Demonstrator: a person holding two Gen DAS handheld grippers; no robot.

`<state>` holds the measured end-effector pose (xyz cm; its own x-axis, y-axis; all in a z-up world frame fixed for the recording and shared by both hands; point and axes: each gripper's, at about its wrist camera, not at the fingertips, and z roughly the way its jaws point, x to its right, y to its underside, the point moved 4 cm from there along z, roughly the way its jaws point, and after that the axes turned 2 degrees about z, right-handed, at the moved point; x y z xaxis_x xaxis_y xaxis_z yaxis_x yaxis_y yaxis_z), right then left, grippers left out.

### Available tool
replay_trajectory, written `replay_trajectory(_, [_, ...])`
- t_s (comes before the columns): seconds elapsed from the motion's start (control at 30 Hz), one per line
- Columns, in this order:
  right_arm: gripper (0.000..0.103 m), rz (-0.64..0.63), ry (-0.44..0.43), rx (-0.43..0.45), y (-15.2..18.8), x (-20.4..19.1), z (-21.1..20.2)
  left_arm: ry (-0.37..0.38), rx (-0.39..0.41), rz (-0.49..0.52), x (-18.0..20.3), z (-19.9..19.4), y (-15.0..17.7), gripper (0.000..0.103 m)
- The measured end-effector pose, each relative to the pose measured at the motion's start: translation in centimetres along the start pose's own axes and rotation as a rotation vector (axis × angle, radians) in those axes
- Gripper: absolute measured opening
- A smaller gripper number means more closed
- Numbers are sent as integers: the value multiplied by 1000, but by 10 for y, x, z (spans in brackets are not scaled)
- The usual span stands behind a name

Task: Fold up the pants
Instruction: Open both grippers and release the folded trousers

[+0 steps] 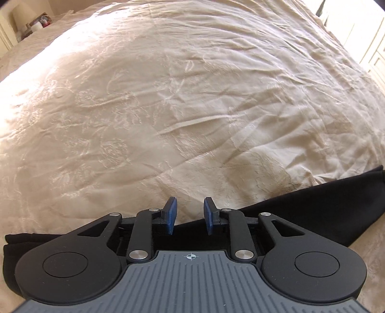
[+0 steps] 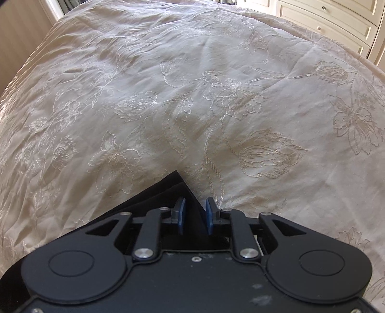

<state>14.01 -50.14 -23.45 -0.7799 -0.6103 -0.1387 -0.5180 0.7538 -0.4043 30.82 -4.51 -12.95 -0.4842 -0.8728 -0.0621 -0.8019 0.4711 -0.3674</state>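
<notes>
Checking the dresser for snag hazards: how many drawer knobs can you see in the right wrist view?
2 on the cream dresser at top right: one knob on the upper drawer, another knob on the drawer below. More may lie beyond the frame.

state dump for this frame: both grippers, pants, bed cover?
left gripper: open, blue-padded fingers apart over the edge of the pants, nothing held.
right gripper: open, fingers apart above a corner of the pants.
black fabric pants: lying flat on the bed, corner in layers, partly hidden by the grippers.
cream floral-embroidered bedspread: spread out, wrinkled.
</notes>
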Motion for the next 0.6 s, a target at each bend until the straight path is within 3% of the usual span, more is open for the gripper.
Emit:
replay_trajectory(0.03, [24, 0, -5, 8, 0, 0, -3, -20, 6, -13, -5, -8, 3, 24])
replay_trajectory(0.23, [30, 39, -7, 173, -9, 8, -47, -166, -8, -58, -30, -55, 50, 25])
replay_trajectory(0.33, [30, 31, -86, 220, -8, 7, -76, -218, -42, -98, -41, -72, 87, 25])
replay_trajectory(0.5, [31, -95, -231, 194, 21, -21, -104, -263, -113, -184, -52, -86, 152, 25])
replay_trajectory(0.6, [31, -220, -343, 127, 57, -57, -113, -259, -134, -223, -61, -92, 184, 25])
